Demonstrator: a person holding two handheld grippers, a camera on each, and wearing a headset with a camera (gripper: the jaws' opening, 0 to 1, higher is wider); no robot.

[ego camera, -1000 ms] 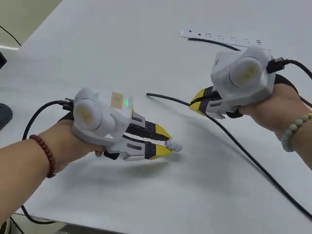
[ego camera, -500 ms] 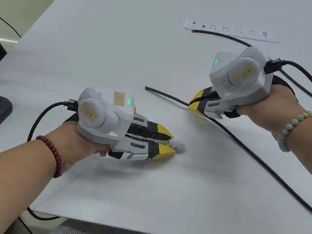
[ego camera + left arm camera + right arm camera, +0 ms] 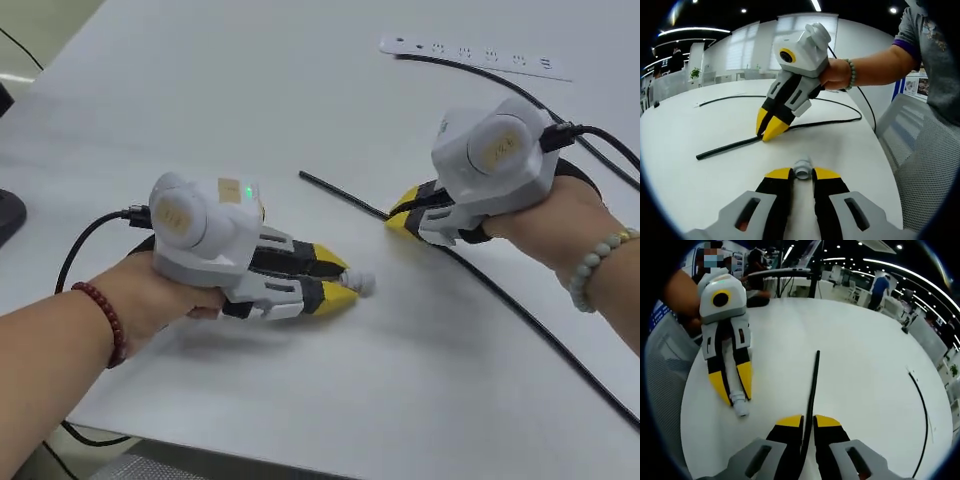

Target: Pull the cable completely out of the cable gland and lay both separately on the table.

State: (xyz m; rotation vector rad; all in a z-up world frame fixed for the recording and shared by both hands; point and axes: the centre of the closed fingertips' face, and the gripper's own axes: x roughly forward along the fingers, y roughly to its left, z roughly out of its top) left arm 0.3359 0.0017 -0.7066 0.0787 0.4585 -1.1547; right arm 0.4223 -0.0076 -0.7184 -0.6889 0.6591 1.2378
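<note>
The big white table [image 3: 250, 120] takes up most of the head view. A person reaches over it with 2 arms, and each hand holds 1 gripper. The left gripper [image 3: 338, 277] is low and near the front edge of the table, and it points to the right. Its 2 yellow-tipped jaws are pinching the cable gland. The right gripper [image 3: 400, 215] is farther back and to the right, with its tips down by the table top. Its jaws are almost pressed together, with the cable squeezed between them. The long black cable [image 3: 340, 193] lies on the table. Its loose end sticks out past the right gripper's tips, and the rest runs back under that hand toward the right edge. A white power strip [image 3: 475, 58] lies flat at the far side of the table. The small grey cable gland [image 3: 362, 284] pokes out from the left gripper's tips. It sits just beside the table top, apart from the cable, and no cable goes through it.
</note>
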